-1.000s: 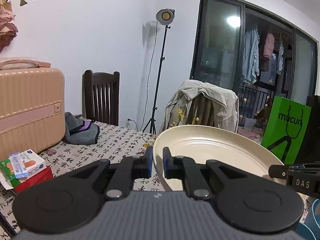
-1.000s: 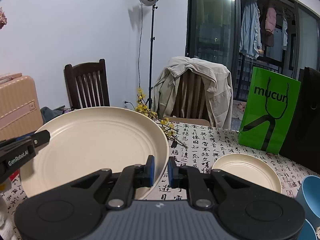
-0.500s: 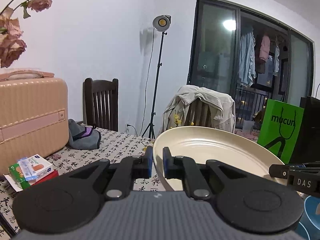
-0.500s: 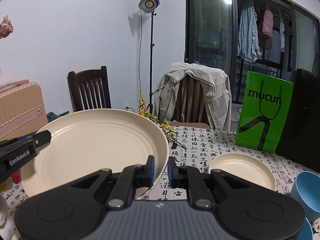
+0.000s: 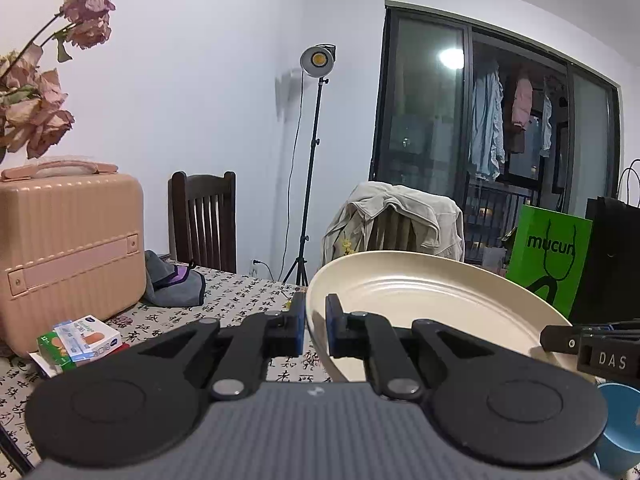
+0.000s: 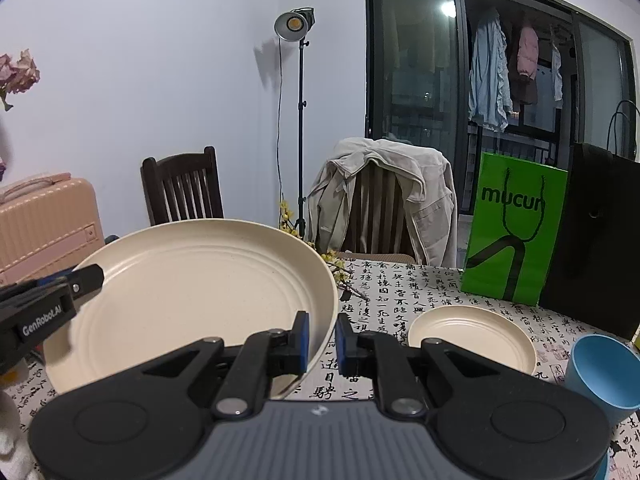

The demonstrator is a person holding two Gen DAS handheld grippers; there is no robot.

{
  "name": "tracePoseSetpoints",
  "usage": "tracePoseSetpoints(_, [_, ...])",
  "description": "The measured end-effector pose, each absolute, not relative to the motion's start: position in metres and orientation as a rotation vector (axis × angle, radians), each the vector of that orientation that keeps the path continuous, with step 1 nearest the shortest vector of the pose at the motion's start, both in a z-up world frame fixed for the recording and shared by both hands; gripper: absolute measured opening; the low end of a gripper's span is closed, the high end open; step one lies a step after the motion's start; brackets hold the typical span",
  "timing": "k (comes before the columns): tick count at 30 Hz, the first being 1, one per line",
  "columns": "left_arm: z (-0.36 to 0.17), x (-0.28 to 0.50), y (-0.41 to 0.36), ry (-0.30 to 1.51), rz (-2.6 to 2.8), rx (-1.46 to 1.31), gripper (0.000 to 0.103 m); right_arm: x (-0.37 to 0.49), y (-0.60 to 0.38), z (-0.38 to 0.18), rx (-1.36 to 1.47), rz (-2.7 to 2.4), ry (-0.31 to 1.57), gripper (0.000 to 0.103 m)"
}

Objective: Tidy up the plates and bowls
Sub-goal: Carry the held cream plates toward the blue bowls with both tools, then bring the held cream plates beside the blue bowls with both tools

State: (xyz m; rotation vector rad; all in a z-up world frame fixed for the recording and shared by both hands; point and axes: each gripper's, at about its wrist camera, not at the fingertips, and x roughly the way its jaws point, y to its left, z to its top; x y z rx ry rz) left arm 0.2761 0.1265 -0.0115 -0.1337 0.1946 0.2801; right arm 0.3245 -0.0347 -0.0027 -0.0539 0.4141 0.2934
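Note:
A large cream plate [image 5: 420,300] [image 6: 192,300] hangs above the table, held from both sides. My left gripper [image 5: 316,330] is shut on its left rim. My right gripper [image 6: 322,340] is shut on its right rim; its fingers [image 5: 560,338] show at the right edge of the left wrist view, and the left gripper's fingers [image 6: 86,276] show at the left of the right wrist view. A smaller cream plate [image 6: 472,338] lies on the table to the right. A blue cup [image 6: 604,372] stands at the far right, and a blue vessel [image 5: 620,420] shows low in the left wrist view.
The table wears a cloth printed with black characters [image 6: 400,292]. A pink suitcase [image 5: 68,248], small boxes [image 5: 80,340] and a grey cloth [image 5: 172,284] sit at the left. A green bag [image 6: 516,228] and a black bag [image 6: 600,248] stand at the back right. Yellow flower sprigs [image 6: 332,260] lie mid-table.
Both grippers have carried the large plate sideways, still shut on its rims. In both views the background has slid: suitcase, chairs and green bag sit differently, and the small plate appears lower.

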Motion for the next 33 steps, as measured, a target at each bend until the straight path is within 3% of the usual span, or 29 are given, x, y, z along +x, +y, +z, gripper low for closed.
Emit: tracePoseSetpoints(33, [-0.002, 0.214, 0.085, 0.157, 0.238, -0.112, 0.010, 0.257, -0.081, 0.006, -0.007, 0.259, 0.378, 0.013])
